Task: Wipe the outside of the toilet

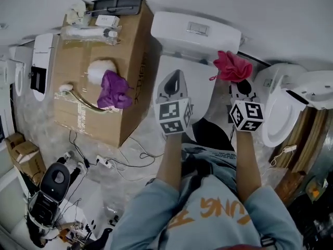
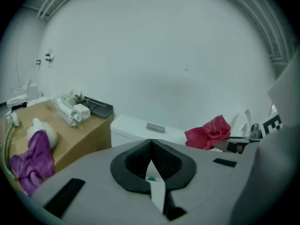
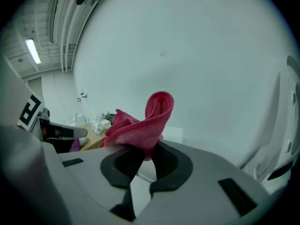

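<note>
1. Nearest the lens, bottom centre of the head view: pale-blue shirt with orange lettering [image 1: 208, 212], both forearms stretched up-frame.
2. Left tool [image 2: 151, 146] held over the closed lid of the white ceramic toilet [image 1: 195, 35]; jaws tip to tip, gripping nothing.
3. Right tool [image 3: 146, 153] just to the right of it, clamped on a crumpled pink microfibre cloth [image 1: 231, 66]; cloth bunched above the jaws, close by the right end of the cistern, contact not clear.
4. Toilet at upper centre against the white wall, rectangular flush plate on the cistern top.
5. Left of the toilet: brown cardboard box [image 1: 99, 108] carrying a purple cloth [image 1: 114, 90] beside a white fluffy ball [image 1: 99, 69].
6. Right edge: second white toilet [image 1: 283, 105].
</note>
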The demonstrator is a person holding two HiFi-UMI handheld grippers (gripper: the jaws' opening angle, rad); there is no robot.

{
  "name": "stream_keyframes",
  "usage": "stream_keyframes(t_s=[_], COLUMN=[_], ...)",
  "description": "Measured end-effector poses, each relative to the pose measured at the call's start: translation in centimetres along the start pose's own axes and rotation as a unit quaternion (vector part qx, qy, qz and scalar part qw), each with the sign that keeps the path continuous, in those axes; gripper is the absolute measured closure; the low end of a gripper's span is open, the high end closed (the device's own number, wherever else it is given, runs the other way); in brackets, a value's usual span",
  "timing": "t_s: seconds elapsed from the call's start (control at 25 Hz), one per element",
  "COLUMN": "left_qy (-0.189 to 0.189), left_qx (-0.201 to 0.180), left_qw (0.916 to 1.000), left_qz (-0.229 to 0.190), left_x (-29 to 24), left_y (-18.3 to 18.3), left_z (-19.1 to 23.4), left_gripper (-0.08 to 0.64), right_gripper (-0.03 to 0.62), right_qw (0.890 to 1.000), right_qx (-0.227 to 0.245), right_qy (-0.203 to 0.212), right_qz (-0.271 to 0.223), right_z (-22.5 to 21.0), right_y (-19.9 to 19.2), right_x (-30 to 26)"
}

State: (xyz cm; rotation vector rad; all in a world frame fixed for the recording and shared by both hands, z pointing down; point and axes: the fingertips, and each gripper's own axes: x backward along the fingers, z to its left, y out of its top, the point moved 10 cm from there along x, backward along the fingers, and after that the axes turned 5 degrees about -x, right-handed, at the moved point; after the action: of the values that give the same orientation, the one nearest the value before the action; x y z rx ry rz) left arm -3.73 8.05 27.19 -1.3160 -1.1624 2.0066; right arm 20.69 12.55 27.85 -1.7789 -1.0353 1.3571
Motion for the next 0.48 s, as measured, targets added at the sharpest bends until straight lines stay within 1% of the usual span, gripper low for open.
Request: stream_keyframes(t_s=[0.08, 0.16, 0.32, 0.48], left_qy=[0.024, 0.040, 0.055, 0.064], left_qx=[0.011, 0.015, 0.000, -0.023], left_qw=[0.9993, 0.9975, 0.9931, 0.9872], left_qz=[-0.028, -0.057, -0.103, -0.145], left_x=[1.5, 2.7, 4.9, 7.1], left_y=[2.1, 4.3, 8.2, 11.9], left_z=[0.5, 0.7, 0.7, 0.6], left_gripper=[0.536, 0.537, 0.536, 0.536], right_gripper=[0.529, 0.529, 0.529, 0.529], right_qw=[1.000, 0.999, 0.995, 0.990], right_qx=[0.001, 0.007, 0.018, 0.028], right_qy=[0.013, 0.026, 0.047, 0.067], right_qz=[-0.021, -0.042, -0.083, -0.120], right_z=[1.3, 2.4, 4.3, 5.6], right_y=[2.2, 4.3, 8.1, 11.4], right_x=[0.0, 0.0, 0.8, 1.7])
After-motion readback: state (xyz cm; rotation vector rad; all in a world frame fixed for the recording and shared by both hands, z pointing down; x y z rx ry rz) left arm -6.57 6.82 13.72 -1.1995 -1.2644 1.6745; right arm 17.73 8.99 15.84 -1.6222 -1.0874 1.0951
